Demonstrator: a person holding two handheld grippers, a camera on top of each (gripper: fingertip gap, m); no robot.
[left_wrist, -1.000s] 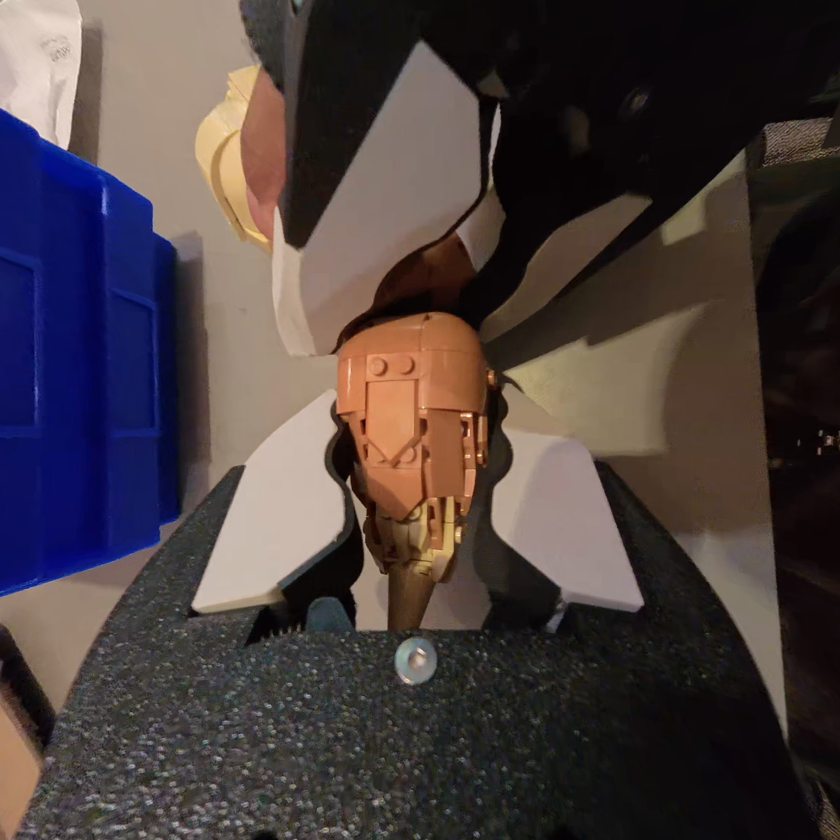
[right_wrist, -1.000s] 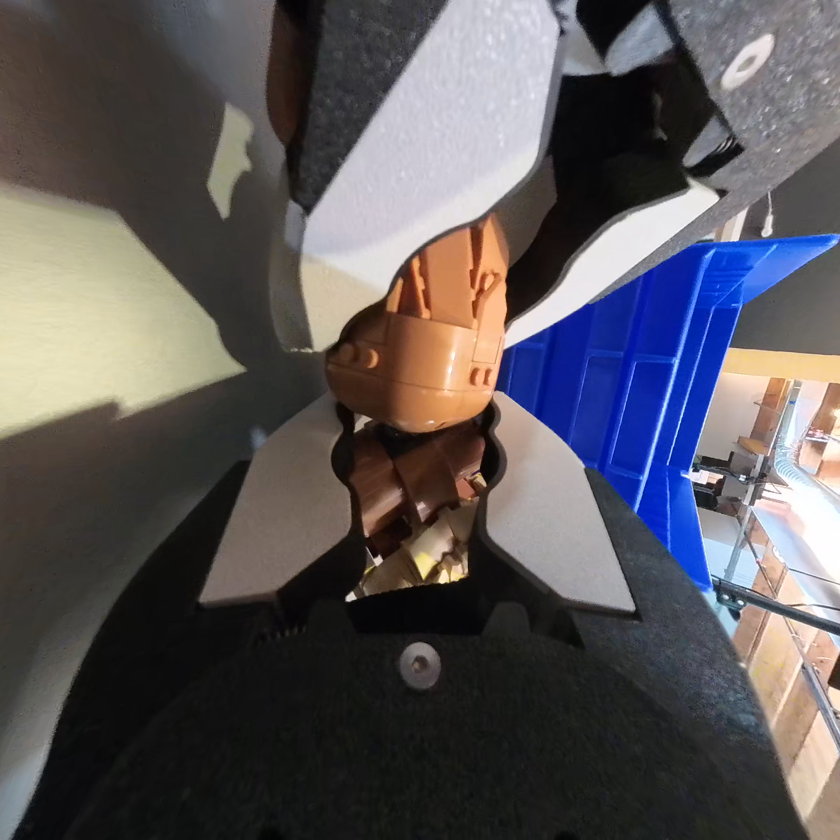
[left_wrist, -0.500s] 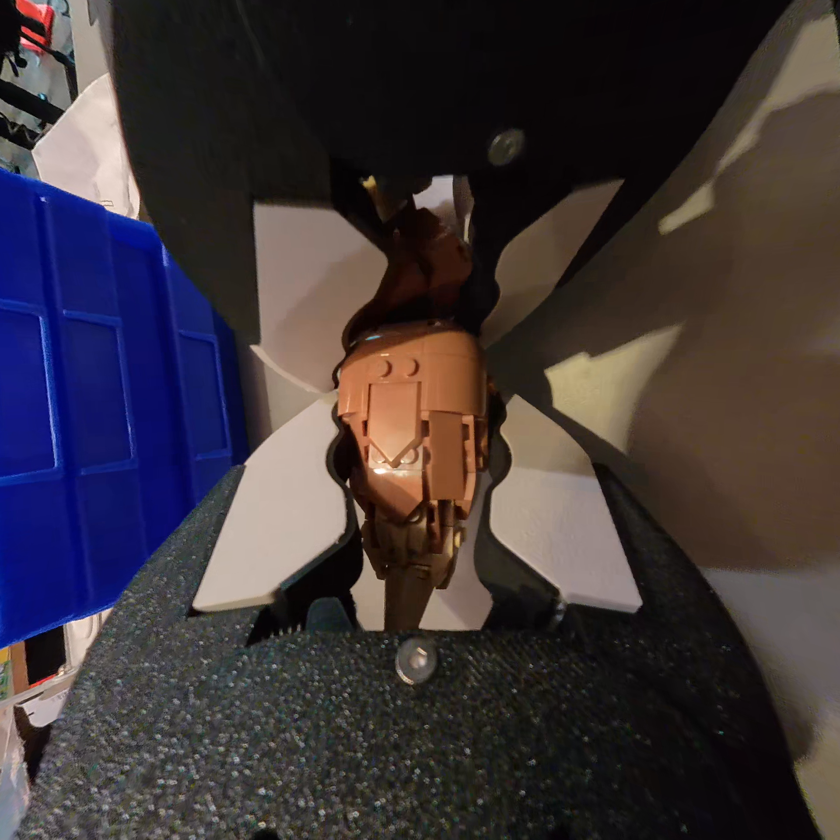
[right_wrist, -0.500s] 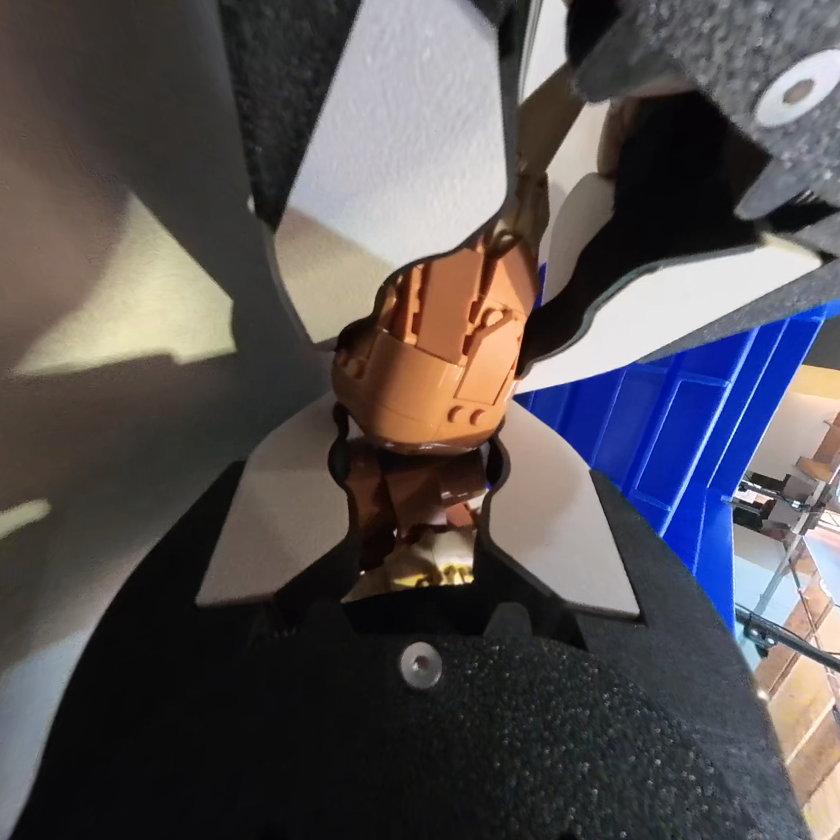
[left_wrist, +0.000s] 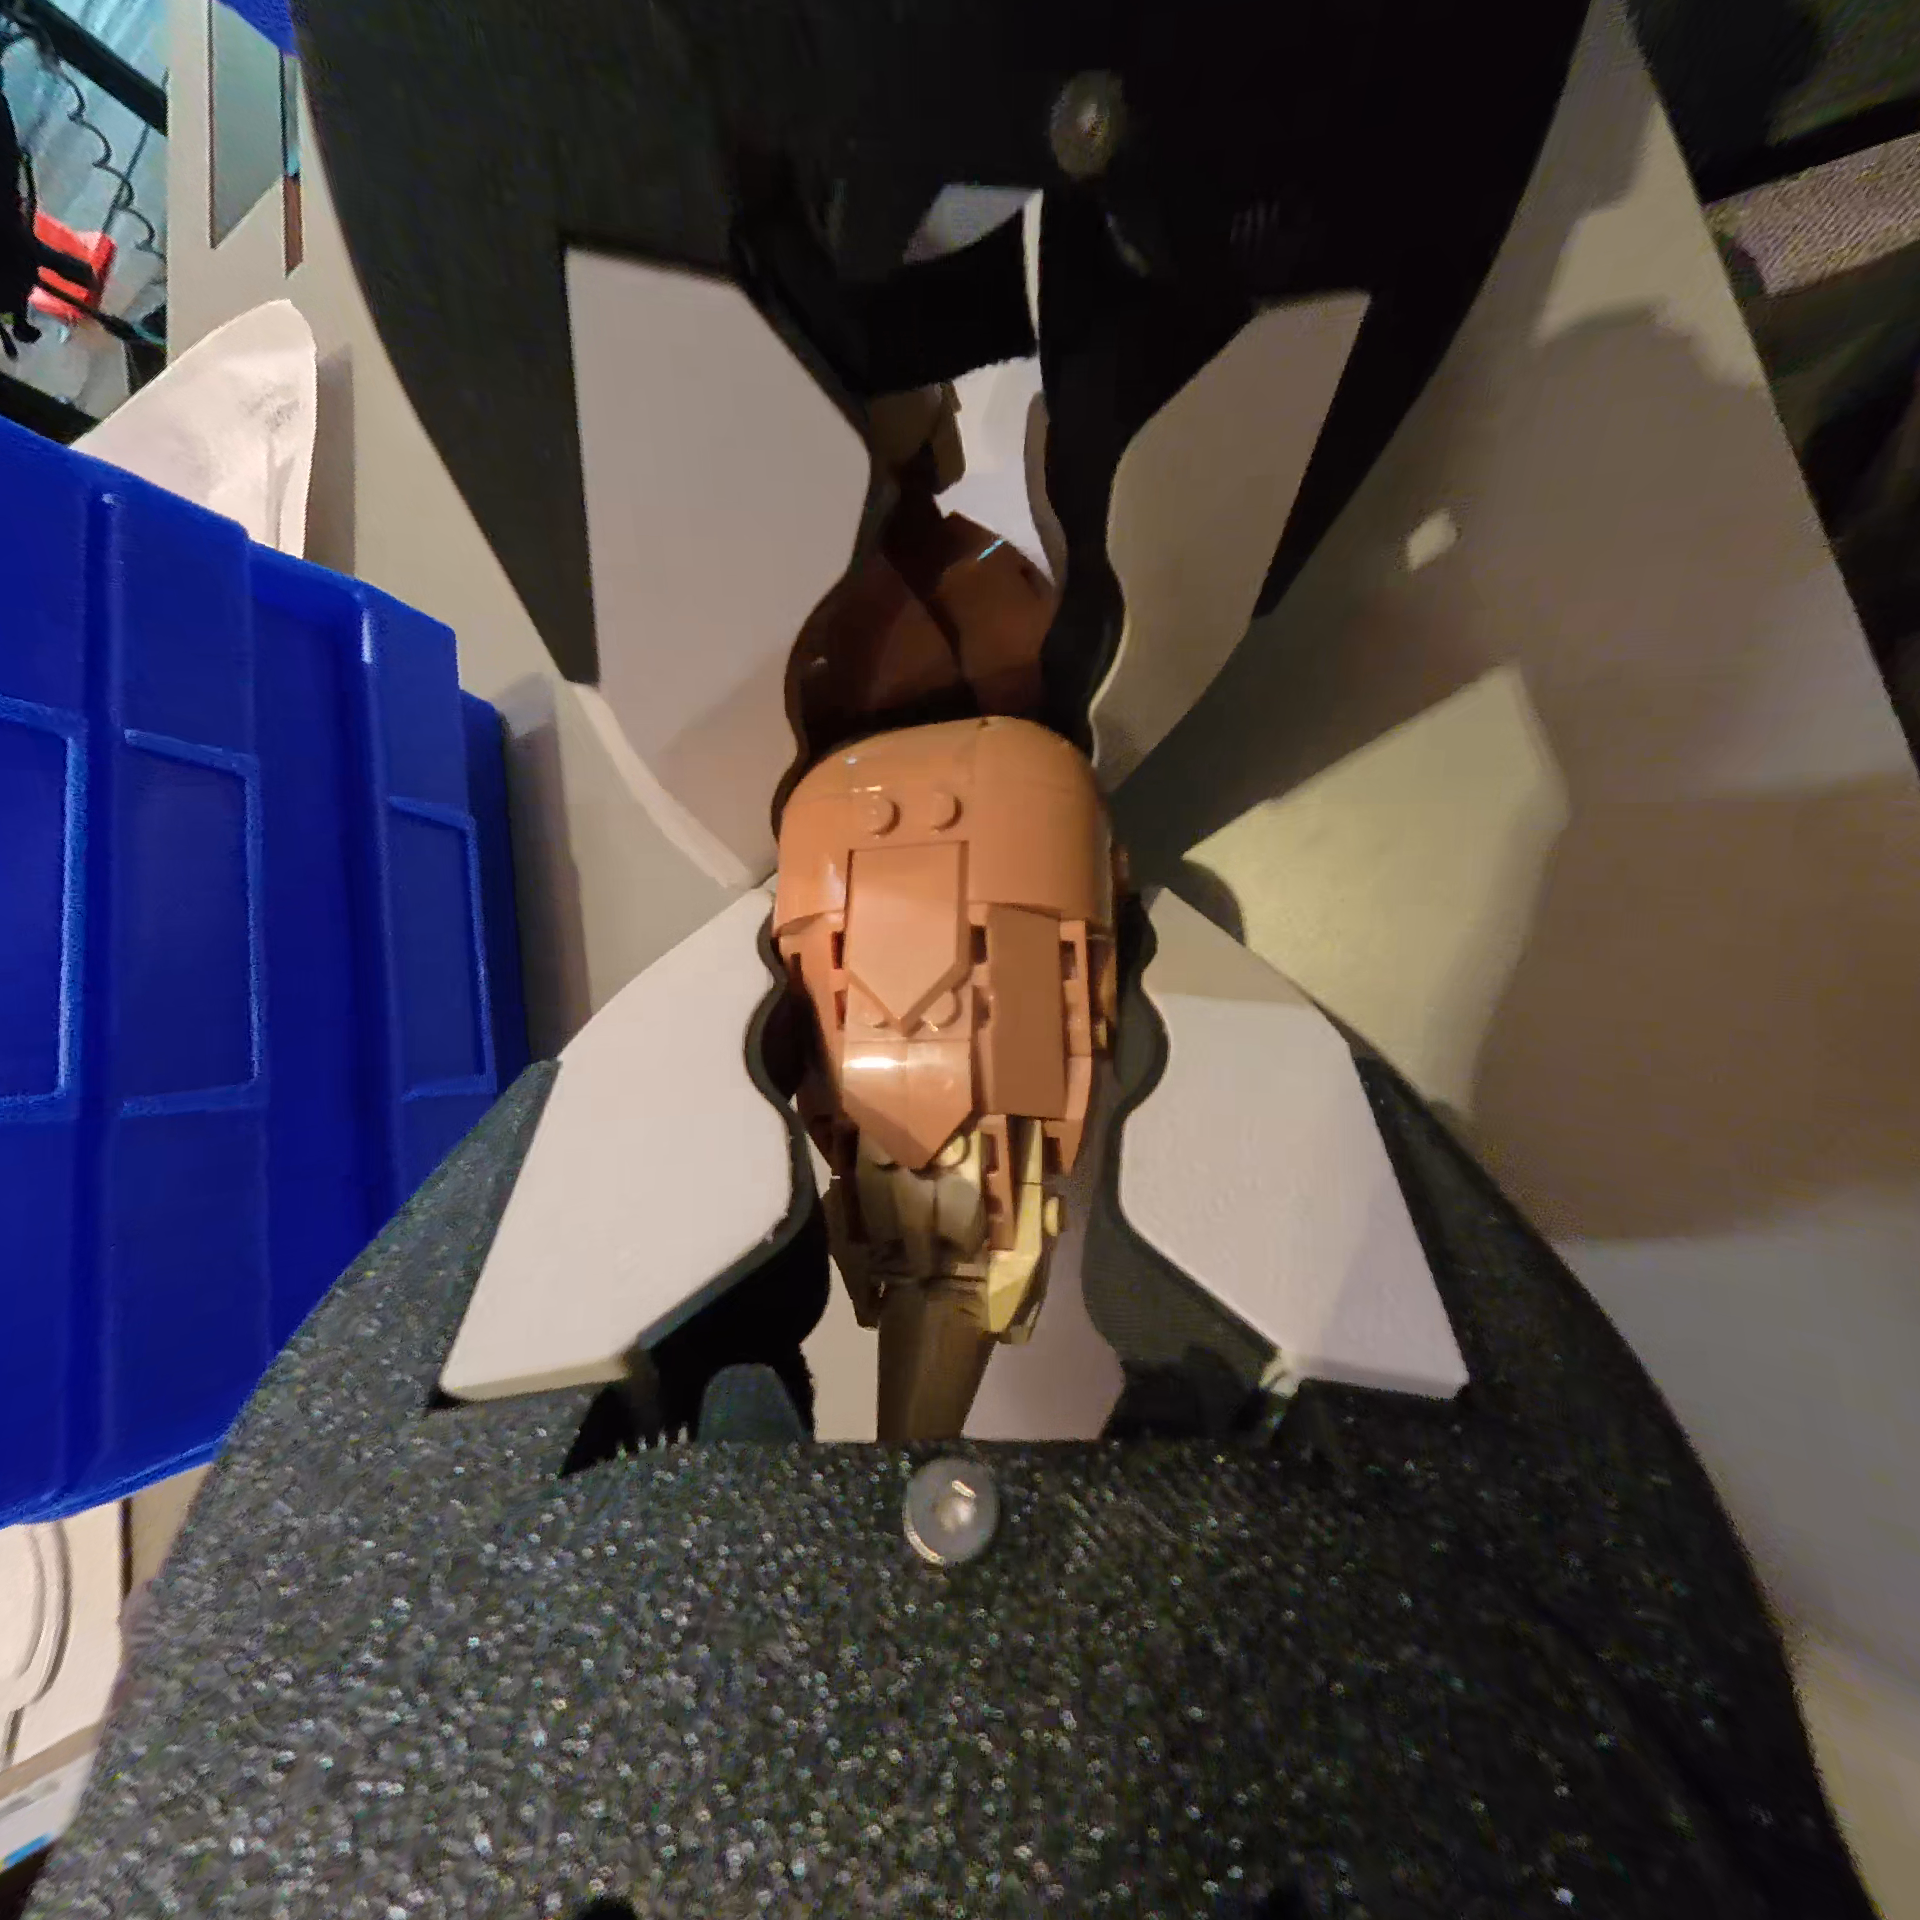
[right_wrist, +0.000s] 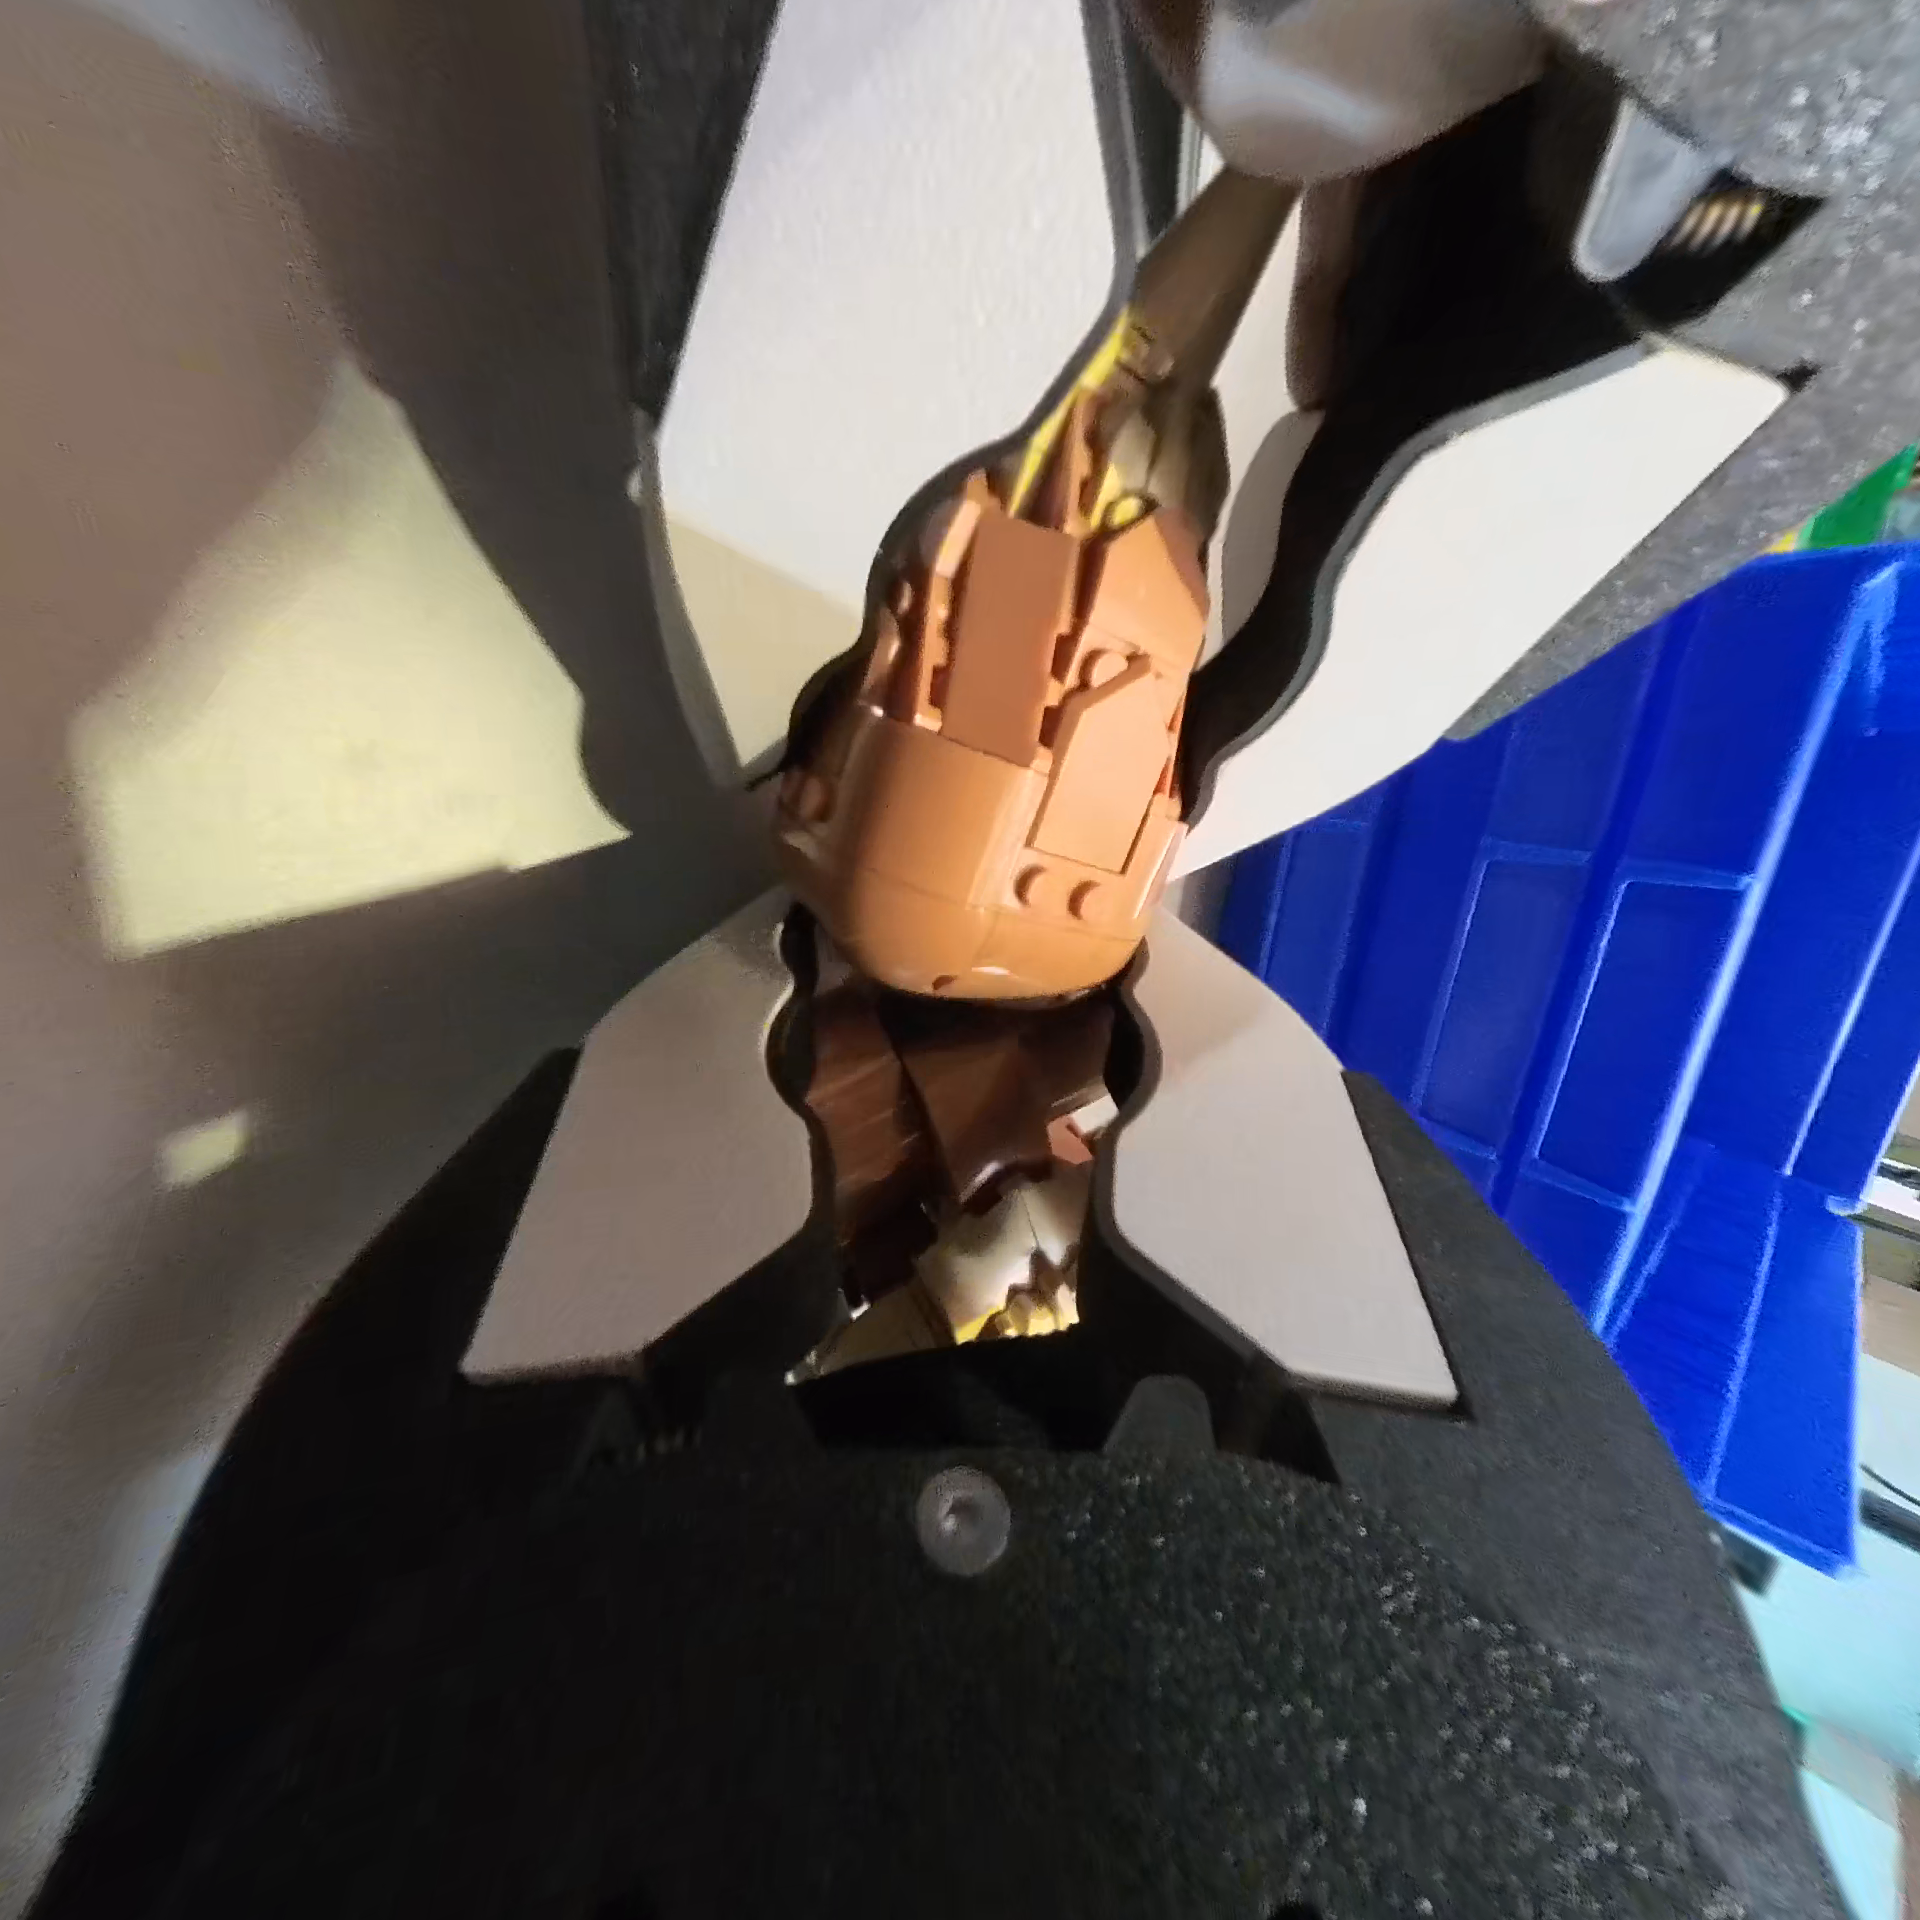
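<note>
A toy-brick model is held between both grippers, nose to nose. My left gripper (left_wrist: 951, 997) is shut on its light brown rounded part (left_wrist: 940, 935), with tan pieces and a dark spike behind it. My right gripper (right_wrist: 961, 1070) is shut on its dark brown part (right_wrist: 935, 1132), with tan pieces behind. In the left wrist view the right gripper (left_wrist: 966, 582) comes down from the top, closed on the dark brown part (left_wrist: 914, 644). In the right wrist view the left gripper (right_wrist: 1039, 665) comes from the top, closed on the light brown part (right_wrist: 997, 810).
A blue plastic bin (left_wrist: 208, 935) stands close on the left of the left wrist view and on the right of the right wrist view (right_wrist: 1662, 1039). White paper or a bag (left_wrist: 229, 416) lies behind it. A grey table surface (left_wrist: 1558, 935) lies beneath. My two grippers' fingertips are within a few centimetres of each other.
Both grippers have turned about the model while keeping hold: the right gripper now faces the left one straight on from above. The blue bin has shifted in both views.
</note>
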